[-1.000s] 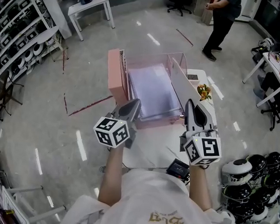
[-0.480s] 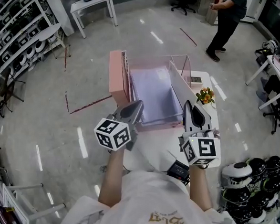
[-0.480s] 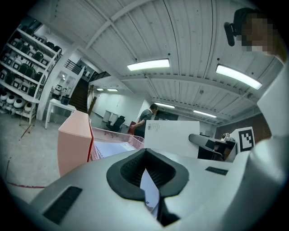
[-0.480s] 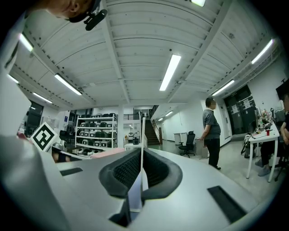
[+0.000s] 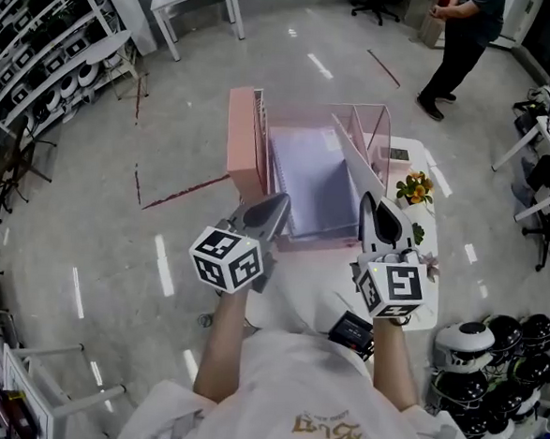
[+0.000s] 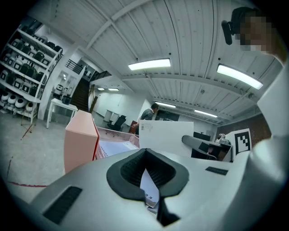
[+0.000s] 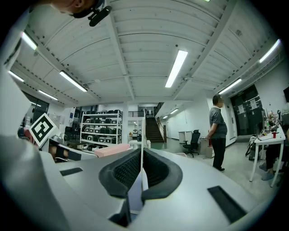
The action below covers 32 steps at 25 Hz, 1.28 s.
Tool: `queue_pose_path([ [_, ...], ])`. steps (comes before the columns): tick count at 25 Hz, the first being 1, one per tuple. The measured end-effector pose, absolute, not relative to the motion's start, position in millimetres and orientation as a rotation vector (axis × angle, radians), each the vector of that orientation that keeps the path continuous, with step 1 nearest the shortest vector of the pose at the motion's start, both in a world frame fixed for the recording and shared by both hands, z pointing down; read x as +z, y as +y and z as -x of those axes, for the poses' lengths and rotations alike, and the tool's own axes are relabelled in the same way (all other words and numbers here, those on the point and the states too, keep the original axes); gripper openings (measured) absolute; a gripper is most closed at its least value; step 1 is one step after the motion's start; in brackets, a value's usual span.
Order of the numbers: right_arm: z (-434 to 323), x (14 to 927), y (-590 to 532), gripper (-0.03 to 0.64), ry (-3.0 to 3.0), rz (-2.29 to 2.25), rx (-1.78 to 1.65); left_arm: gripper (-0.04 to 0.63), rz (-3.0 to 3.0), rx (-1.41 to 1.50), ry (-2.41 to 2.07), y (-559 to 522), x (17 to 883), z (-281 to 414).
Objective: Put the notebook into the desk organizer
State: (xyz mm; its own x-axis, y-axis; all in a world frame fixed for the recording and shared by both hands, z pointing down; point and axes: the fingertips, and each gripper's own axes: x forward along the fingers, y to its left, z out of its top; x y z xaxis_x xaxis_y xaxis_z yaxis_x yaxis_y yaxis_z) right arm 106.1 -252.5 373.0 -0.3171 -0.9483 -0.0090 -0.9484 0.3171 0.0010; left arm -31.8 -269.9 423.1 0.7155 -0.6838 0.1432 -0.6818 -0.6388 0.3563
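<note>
Right claw (image 5: 377, 210): pinched on the near edge of the white notebook (image 5: 354, 163), which is held upright ahead of it inside the pink desk organizer (image 5: 245, 146). Left claw (image 5: 274, 209): pressed together; white printed paper is glimpsed behind its tips, grip undetermined. Spiral-bound pad (image 5: 306, 179): laid flat just ahead of both claws. White bench (image 5: 293, 295): beneath them.

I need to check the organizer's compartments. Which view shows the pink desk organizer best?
The head view: it looks down into the desk organizer, showing walls and inside. The left gripper view shows mainly its pink side wall; the right gripper view, just a pink sliver.
</note>
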Motion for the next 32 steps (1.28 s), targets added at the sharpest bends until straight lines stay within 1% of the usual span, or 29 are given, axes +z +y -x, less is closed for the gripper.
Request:
queue_pose_path([
  [14,-80,391,-267,0.021,2.655,1.745,-0.019,0.017,-2.528,0.022,-1.099,-271,429,40],
  [26,-59,416,-288,0.025,2.782,1.624,-0.147,0.017,-2.511,0.009,-1.112,-273,433,48],
  [32,-50,424,-295,0.037,2.832,1.556,-0.243,0.017,-2.501,-0.012,-1.127,-274,431,52],
])
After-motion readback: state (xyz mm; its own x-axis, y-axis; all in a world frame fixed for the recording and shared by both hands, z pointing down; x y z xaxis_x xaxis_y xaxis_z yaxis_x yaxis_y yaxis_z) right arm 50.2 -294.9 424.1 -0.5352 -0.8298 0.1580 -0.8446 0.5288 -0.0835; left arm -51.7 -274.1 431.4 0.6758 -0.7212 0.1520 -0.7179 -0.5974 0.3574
